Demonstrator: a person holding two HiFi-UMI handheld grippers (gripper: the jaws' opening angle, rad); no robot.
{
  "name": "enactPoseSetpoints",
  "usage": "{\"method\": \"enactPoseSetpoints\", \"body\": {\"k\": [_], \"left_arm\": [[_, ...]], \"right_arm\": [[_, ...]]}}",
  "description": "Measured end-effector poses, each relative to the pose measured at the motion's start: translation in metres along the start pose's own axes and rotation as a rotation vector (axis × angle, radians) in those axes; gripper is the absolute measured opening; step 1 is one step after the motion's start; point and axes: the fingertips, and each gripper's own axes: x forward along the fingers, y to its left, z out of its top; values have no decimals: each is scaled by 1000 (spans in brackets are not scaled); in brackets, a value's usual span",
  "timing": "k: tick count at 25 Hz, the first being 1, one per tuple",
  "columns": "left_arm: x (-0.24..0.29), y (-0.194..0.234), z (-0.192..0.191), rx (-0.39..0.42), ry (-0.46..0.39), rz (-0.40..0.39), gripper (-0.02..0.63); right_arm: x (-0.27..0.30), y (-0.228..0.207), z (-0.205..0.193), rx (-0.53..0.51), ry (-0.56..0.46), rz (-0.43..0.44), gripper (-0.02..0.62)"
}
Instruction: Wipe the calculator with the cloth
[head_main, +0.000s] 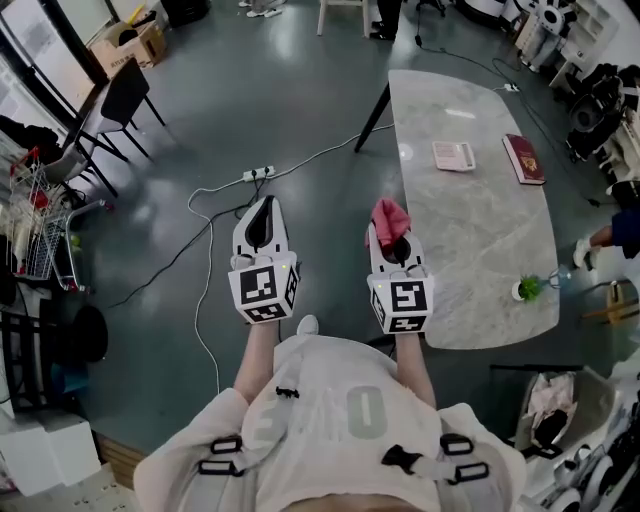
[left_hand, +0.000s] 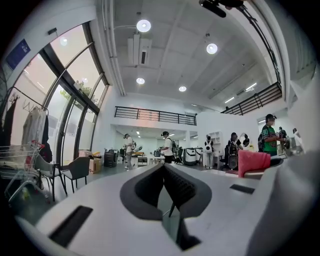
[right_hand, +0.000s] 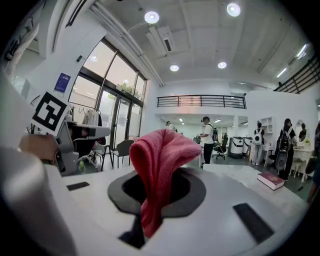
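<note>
— Far along the marble table (head_main: 470, 250), what's that flat, pale rectangle?
— It's the calculator (head_main: 453, 155); only the head view shows it. The right gripper (head_main: 393, 243) pinches a soft, folded red cloth (head_main: 385, 218); the left gripper (head_main: 265, 203) has its jaws together, empty.

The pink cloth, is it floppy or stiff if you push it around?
Probably floppy: held in the right gripper, the cloth folds over and droops. It looks light, and would likely bunch up when pushed rather than slide.
</note>
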Motion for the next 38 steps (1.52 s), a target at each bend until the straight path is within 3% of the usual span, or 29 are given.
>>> {"method": "enactPoseSetpoints", "body": {"k": [8,22,31,38], "left_arm": [[5,27,-4,-9,0,14,20],[12,130,-22,-42,4,41,20],[64,115,-32,-22,3,17,20],[143,120,-42,-4,13,18,20]], "right_arm": [[20,15,4,33,-15,16,55],[64,83,-14,41,36,-19,57],[114,56,-16,41,10,-3,57],[195,18,-16,74,6,23,57]]}}
